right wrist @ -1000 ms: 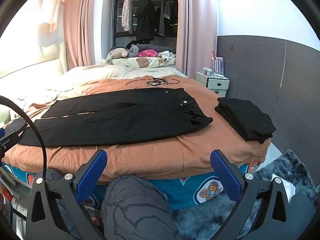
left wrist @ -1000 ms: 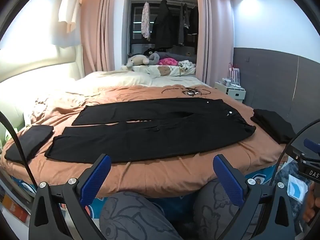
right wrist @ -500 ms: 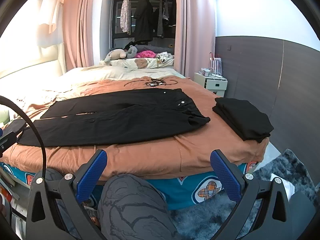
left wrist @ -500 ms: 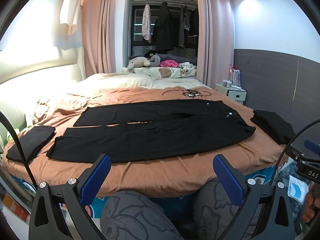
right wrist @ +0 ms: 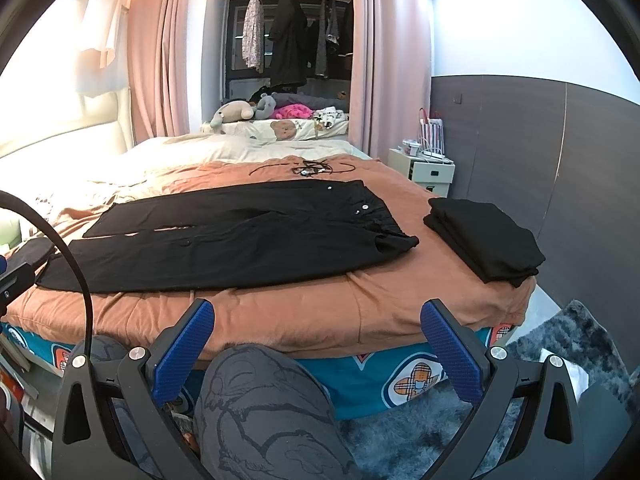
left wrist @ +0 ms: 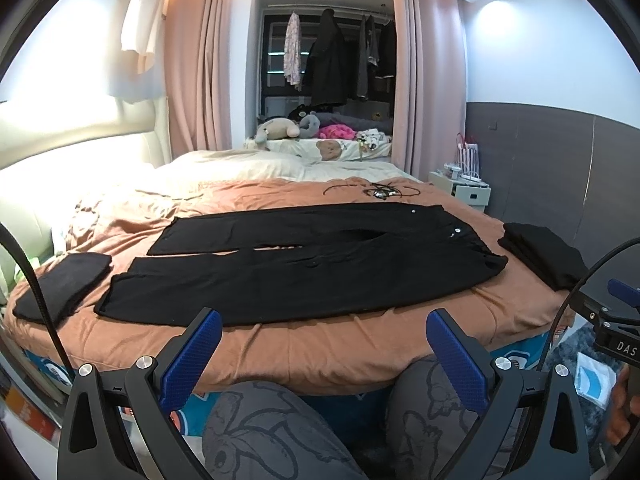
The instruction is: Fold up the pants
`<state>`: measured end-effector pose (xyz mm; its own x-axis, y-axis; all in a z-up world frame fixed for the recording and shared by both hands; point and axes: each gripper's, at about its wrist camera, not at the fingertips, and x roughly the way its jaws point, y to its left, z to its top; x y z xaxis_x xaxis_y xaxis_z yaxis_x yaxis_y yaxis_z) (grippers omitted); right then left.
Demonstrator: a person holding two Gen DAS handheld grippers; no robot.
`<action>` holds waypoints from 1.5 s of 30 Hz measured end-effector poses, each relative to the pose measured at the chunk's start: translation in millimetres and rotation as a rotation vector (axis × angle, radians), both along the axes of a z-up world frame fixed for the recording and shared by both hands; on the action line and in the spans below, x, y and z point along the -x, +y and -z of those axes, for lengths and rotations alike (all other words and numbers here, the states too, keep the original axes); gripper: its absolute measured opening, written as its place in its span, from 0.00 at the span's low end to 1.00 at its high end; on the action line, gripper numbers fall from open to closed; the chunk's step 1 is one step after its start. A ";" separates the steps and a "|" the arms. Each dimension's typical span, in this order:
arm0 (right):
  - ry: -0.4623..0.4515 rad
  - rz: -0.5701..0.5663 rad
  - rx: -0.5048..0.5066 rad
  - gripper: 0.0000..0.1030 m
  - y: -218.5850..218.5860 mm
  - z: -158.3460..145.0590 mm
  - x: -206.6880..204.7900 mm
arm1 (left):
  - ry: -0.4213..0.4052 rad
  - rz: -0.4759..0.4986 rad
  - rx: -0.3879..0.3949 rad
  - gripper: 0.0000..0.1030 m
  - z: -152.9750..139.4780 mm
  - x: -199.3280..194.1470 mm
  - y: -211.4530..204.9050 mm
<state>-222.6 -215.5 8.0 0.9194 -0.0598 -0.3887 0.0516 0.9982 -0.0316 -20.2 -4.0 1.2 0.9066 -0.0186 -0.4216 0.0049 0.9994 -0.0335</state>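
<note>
The black pants [left wrist: 304, 264] lie spread flat across the bed [left wrist: 320, 344], legs side by side, ready for a first fold. Both the left gripper [left wrist: 323, 334] and right gripper [right wrist: 318, 326] hover short of the bed edge, fingers spread wide, holding nothing.

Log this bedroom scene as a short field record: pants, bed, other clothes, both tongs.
pants: long black pants spread flat, unfolded, waistband toward the right
surface: bed with rust-orange cover
stack right: folded black garments, apart from the pants
piece left: folded black cloth by the leg hems
left tongs: open, empty, short of the bed
right tongs: open, empty
</note>
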 end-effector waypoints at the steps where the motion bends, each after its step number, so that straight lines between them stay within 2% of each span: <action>1: 0.000 0.001 0.000 1.00 -0.5 -0.2 0.2 | -0.001 0.000 0.001 1.00 0.5 0.3 -0.1; 33: -0.024 -0.010 0.039 1.00 3.3 0.9 15.2 | -0.028 -0.008 0.033 1.00 10.2 18.9 9.7; 45: -0.016 -0.022 0.044 1.00 -4.7 2.2 -10.6 | -0.020 -0.021 0.037 1.00 10.8 1.3 9.3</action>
